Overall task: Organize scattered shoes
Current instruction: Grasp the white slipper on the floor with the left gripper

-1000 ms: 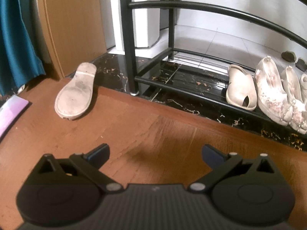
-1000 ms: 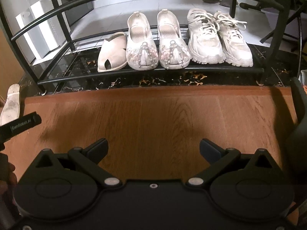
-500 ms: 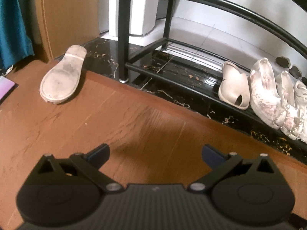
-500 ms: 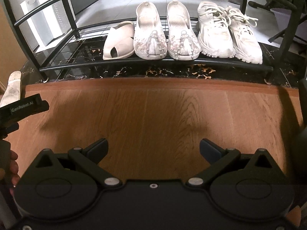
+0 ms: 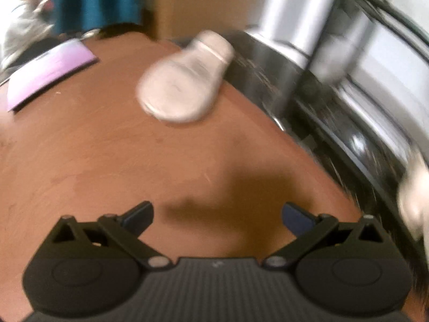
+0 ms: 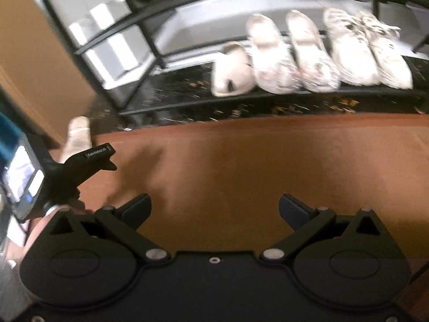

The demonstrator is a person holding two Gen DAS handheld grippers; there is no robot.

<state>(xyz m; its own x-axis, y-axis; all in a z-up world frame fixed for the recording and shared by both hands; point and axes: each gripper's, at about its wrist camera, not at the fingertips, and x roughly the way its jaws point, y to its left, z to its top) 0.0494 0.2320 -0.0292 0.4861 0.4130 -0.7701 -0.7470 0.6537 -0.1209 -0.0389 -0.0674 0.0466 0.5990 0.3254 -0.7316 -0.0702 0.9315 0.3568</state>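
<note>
A: Where's the stray shoe (image 5: 185, 80)?
B: Sole-up, pale and oval, far across the brown wood-grain floor (image 5: 107, 147), near the black metal rack (image 6: 161, 61).
A: The grippers?
B: Left gripper (image 5: 217, 214) and right gripper (image 6: 213, 206) both spread, gripping nothing.

White shoe (image 5: 185, 80), brown floor (image 5: 107, 147), teal curtain (image 5: 93, 0), black rack (image 6: 241, 102).

my left gripper (image 5: 217, 216) has swung left and closer to the overturned shoe (image 5: 185, 77), which now lies ahead near the middle of its view instead of off to the left, sole up and blurred. the purple sheet (image 5: 51, 72) has come further into sight. my right gripper (image 6: 213, 209) has turned left too, so the shoe rack (image 6: 241, 104) sits skewed and the row of shoes (image 6: 311, 53) has slid right.
</note>
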